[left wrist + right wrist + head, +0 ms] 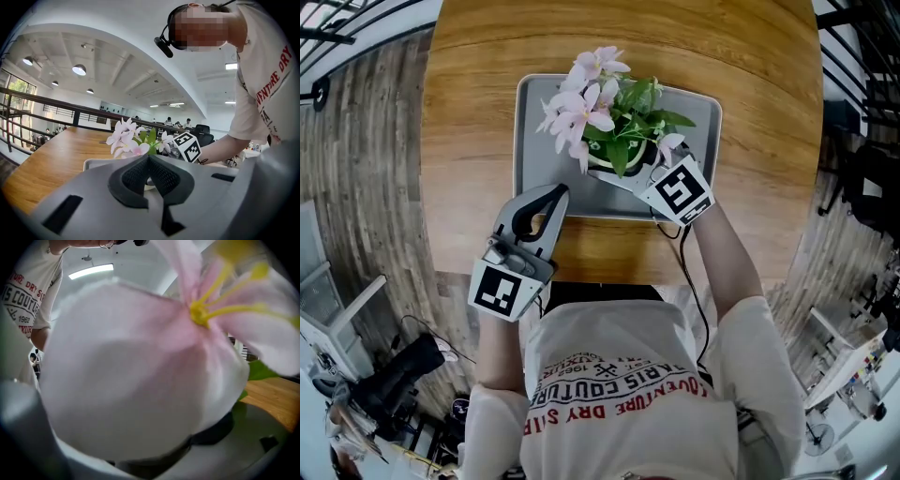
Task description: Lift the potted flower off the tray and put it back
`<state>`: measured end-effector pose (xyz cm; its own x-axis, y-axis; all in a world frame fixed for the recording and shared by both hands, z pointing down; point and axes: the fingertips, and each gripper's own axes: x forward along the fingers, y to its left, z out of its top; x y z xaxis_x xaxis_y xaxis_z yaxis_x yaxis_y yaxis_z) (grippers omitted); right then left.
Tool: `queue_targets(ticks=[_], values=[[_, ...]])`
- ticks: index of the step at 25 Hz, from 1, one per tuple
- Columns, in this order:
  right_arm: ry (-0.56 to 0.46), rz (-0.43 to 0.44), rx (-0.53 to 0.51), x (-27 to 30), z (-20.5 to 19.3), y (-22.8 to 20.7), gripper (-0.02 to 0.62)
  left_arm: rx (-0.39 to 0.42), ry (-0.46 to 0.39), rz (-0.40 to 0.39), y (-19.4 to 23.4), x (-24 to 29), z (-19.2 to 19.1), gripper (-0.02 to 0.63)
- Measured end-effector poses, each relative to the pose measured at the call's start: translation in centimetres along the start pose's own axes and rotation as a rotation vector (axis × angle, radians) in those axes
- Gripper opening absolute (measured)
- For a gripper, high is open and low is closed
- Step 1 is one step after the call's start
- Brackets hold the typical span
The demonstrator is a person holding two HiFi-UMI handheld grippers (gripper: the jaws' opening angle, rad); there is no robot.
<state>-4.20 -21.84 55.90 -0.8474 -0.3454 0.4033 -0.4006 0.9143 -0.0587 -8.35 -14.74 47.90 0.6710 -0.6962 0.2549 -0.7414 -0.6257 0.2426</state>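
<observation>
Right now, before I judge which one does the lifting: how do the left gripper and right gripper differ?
The left gripper points over the tray's near-left part, apart from the potted flower; the right gripper reaches in at the pot under the leaves. The left gripper's jaws are together on nothing; the right gripper's are covered by a petal in its own view, so unclear. Both carry a marker cube.
</observation>
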Motion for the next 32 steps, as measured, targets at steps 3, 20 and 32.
queue_targets(ticks=[3,20,32], values=[[-0.002,-0.040,0.010,-0.3,-0.1,-0.1,0.508,0.001,0.002,-0.002,-0.1,-0.1,0.0,0.012],[-0.127,-0.317,-0.013,-11.1,7.9,-1.1,0.508,0.183,-0.119,-0.017,-3.3,0.4,7.7,0.012],[-0.148,-0.587,-0.051,-20.7,13.0,-2.2,0.508,0.306,-0.210,-0.060,-3.8,-0.5,13.7,0.012]])
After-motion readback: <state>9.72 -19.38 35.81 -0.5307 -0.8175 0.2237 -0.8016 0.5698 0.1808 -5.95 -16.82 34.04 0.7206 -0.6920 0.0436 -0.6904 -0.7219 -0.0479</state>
